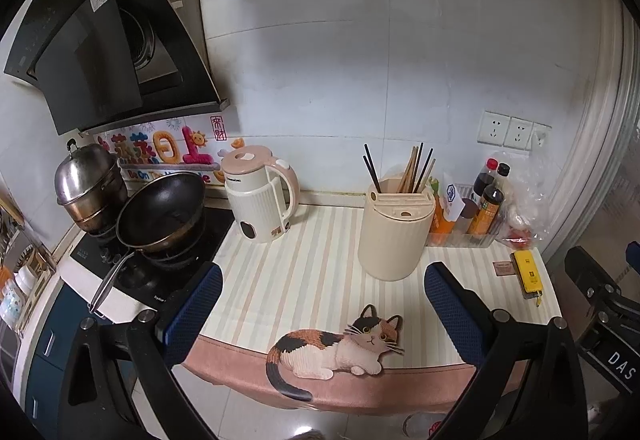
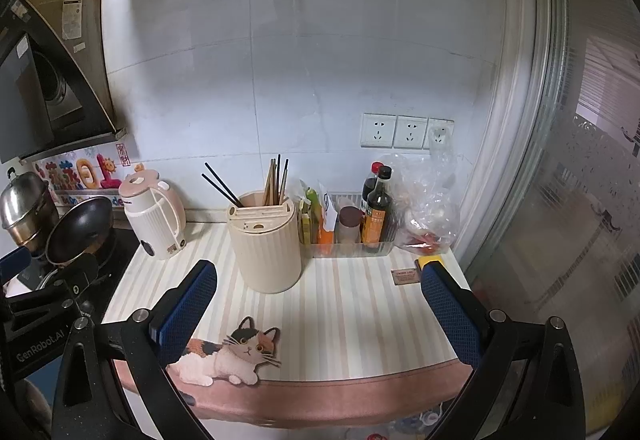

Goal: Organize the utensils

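Both tools idle over the front edge of the striped mat [image 2: 352,320]: left gripper [image 1: 322,304] and right gripper [image 2: 320,300] each have jaws spread wide, nothing held. Our landmark is the cream holder [image 2: 266,244], upright mid-mat. The chopsticks [image 2: 276,180] are already in it: a wooden and dark bunch stands near-vertical in the back slot, and two dark chopsticks [image 2: 222,186] lean out toward the kettle [image 2: 154,218] side of the holder. We judge the step in hand is the approach to those two leaning sticks, to stand them with the rest. To do it well, we come in from above the holder, line the fingers across the shafts, and pinch high on the exposed part, not near the rim. We close gently; thin sticks slip and roll. The holder looks light, so we lift straight up to avoid tipping it. Bottles [image 2: 376,212] sit just beside the holder on the socket side; we keep the right tool off them.
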Demonstrator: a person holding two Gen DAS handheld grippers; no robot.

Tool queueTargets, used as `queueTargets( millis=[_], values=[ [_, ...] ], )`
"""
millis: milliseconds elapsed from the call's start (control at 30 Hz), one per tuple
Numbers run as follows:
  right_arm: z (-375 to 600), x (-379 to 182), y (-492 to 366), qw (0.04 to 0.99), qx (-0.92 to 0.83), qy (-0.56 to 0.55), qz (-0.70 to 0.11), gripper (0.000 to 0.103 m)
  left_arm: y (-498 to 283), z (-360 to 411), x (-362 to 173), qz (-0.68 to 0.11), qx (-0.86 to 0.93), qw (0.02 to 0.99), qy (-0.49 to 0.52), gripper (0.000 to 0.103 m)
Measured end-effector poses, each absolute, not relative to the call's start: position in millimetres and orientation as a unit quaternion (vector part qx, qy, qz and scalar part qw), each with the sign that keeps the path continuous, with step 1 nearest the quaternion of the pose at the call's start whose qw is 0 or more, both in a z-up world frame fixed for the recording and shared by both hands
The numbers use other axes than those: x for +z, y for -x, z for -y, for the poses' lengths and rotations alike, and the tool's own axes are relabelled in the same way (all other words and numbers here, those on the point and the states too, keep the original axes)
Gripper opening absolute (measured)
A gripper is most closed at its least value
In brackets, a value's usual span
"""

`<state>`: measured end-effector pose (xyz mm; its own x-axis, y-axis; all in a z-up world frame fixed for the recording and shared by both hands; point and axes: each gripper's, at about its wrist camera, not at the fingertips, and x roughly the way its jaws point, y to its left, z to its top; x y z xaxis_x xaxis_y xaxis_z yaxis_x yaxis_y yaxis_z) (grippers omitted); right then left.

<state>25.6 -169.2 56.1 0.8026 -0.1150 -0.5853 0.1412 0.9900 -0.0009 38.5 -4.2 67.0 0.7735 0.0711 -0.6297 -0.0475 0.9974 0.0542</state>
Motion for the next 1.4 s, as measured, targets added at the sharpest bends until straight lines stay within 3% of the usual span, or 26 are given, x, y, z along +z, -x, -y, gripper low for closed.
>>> queueTargets(
  millis=[1400],
  values=[
    [170.9, 55.8, -29.7, 0.949, -0.069, -0.021, -0.306, 0.103, -40.5, 9.1, 67.6, -0.333, 0.036, 0.942, -0.017, 0.103]
  ],
)
